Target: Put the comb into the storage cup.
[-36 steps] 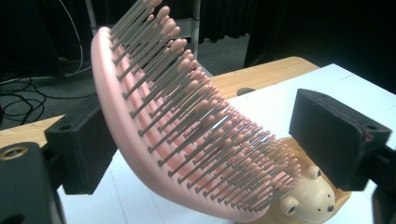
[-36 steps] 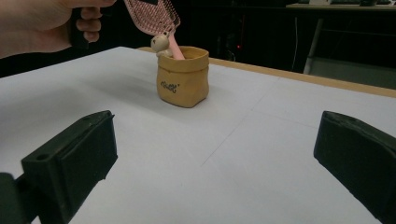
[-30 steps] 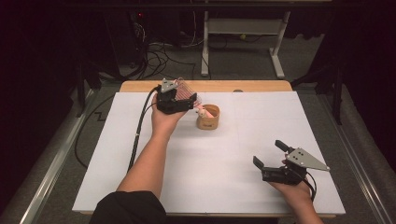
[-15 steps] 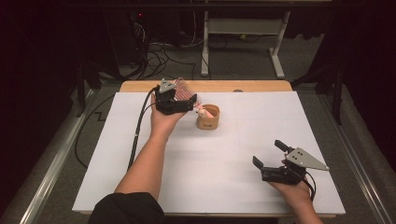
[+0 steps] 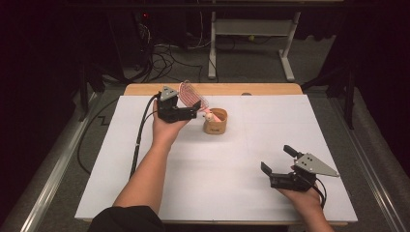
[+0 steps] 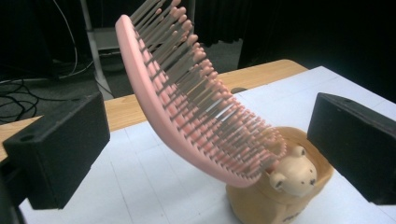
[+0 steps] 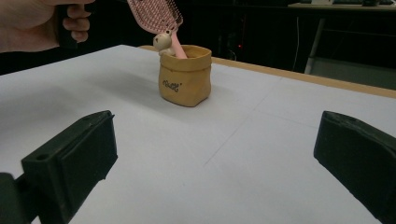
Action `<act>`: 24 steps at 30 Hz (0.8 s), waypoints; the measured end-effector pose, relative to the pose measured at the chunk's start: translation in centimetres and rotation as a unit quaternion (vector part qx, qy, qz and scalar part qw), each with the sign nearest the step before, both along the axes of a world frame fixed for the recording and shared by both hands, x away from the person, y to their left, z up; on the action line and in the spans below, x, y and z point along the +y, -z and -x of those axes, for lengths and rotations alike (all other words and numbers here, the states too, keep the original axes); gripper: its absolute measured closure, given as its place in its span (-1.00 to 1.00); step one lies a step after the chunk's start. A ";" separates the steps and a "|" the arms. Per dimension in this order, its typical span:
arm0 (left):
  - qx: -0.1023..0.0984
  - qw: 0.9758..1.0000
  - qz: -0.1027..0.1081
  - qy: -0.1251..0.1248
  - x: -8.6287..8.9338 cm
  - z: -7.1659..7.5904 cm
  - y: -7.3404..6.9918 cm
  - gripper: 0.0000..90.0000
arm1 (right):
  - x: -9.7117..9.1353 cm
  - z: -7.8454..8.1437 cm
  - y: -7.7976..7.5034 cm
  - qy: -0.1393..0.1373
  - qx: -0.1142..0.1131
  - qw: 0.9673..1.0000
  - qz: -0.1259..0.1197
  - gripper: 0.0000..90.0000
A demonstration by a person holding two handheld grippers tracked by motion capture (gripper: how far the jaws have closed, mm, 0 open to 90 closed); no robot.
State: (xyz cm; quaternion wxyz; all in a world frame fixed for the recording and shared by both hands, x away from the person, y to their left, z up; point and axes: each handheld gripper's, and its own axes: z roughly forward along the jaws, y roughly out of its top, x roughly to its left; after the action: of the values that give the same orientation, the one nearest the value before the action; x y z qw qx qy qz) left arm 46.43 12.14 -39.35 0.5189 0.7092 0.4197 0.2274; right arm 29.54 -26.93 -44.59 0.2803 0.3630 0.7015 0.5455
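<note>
Pink paddle hairbrush [image 6: 187, 100], handle down inside a tan bag-shaped holder [image 5: 215, 123], head leaning out up and to the left, bristles facing up, holder upright on the white table top near the far edge, small bear figure [image 6: 293, 176] on its rim

On the white table [image 5: 217, 164], the left gripper [image 5: 193, 112] sits beside a tan pot [image 5: 215, 121], its fingers apart around a pink hairbrush [image 5: 192, 95] that leans out of the pot; whether they touch it is unclear. The right gripper [image 5: 277, 159] rests open near the table's front right edge, well apart from them.
</note>
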 end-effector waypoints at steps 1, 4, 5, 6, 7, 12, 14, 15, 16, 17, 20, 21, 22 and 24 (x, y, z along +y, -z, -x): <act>-0.001 1.000 0.000 0.002 0.0 0.1 0.1 -1.00 | 0.0 0.0 0.0 0.000 0.000 1.000 0.000 -1.00; 0.000 1.000 0.002 0.005 0.2 0.5 0.5 -1.00 | 0.1 0.0 0.0 0.000 0.000 1.000 0.001 -1.00; 0.000 1.000 0.001 0.006 0.2 0.6 0.6 -1.00 | 0.1 0.0 0.0 0.000 0.000 1.000 0.001 -1.00; 0.001 1.000 0.000 0.006 0.2 0.7 0.7 -1.00 | 0.1 0.0 0.0 0.000 0.000 1.000 0.001 -1.00; 0.002 1.000 0.000 0.006 0.3 0.8 0.8 -1.00 | 0.1 0.0 0.0 0.001 0.000 1.000 0.002 -1.00; 0.004 1.000 0.001 0.010 0.5 1.3 1.3 -1.00 | 0.1 0.0 0.0 0.001 0.002 1.000 0.002 -1.00; 0.005 1.000 0.007 0.012 0.6 1.6 1.6 -1.00 | 0.1 0.0 0.1 0.001 0.002 1.000 0.003 -1.00; 0.005 1.000 0.006 0.014 0.6 1.8 1.8 -1.00 | 0.1 0.0 0.1 0.001 0.002 1.000 0.003 -1.00; 0.005 1.000 0.005 0.016 0.6 2.0 2.0 -1.00 | 0.1 0.0 0.0 0.001 0.002 1.000 0.003 -1.00; 0.006 1.000 0.005 0.017 0.6 2.1 2.2 -1.00 | 0.1 0.0 0.0 0.001 0.002 1.000 0.003 -1.00; 0.009 1.000 0.008 0.020 0.7 2.6 2.8 -1.00 | 0.1 0.0 0.1 0.002 0.002 1.000 0.003 -1.00; 0.010 1.000 0.007 0.020 0.8 2.7 3.0 -1.00 | 0.1 0.0 0.0 0.001 0.002 1.000 0.003 -1.00; 0.011 1.000 0.008 0.022 0.8 2.9 3.2 -1.00 | 0.1 0.0 0.0 0.001 0.001 1.000 0.003 -1.00; 0.012 1.000 0.007 0.023 0.8 3.2 3.5 -1.00 | 0.1 0.0 0.0 0.000 0.001 1.000 0.004 -1.00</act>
State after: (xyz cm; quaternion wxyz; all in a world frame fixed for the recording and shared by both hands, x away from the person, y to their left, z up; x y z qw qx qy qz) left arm 43.27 12.98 -42.87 0.5243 0.7175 0.4109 0.2038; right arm 29.56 -26.79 -44.64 0.2813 0.3623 0.7040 0.5422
